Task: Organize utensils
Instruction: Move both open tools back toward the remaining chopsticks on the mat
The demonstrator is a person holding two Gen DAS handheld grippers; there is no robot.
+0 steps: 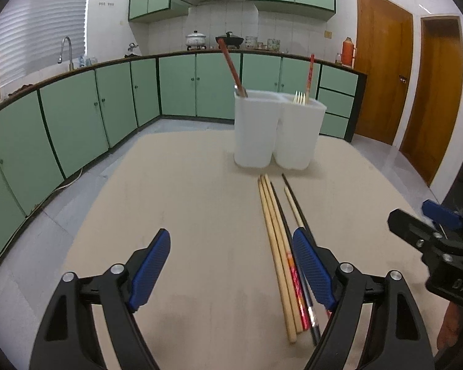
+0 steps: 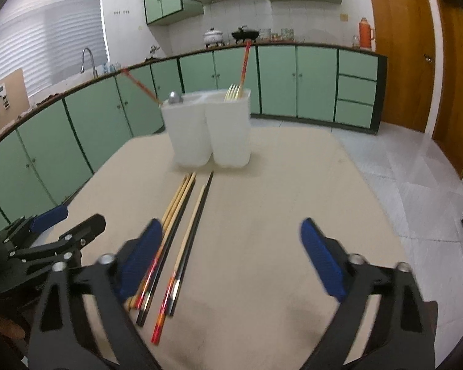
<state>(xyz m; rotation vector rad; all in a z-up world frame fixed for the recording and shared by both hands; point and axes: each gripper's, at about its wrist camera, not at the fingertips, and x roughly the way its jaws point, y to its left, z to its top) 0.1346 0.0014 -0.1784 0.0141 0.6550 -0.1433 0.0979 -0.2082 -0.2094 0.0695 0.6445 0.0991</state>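
Chopsticks (image 1: pixel 277 246) lie on the worktop (image 1: pixel 185 215) beside the left gripper (image 1: pixel 231 265) and right gripper (image 2: pixel 231 252); both jaws spread, holding nothing.

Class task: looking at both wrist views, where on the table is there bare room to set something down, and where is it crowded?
Bare: table left of the chopsticks, and to their right, up to the edges. Crowded: the chopstick row leading to the white holder.

Chopsticks (image 2: pixel 182 231) before white holder (image 2: pixel 210 129)
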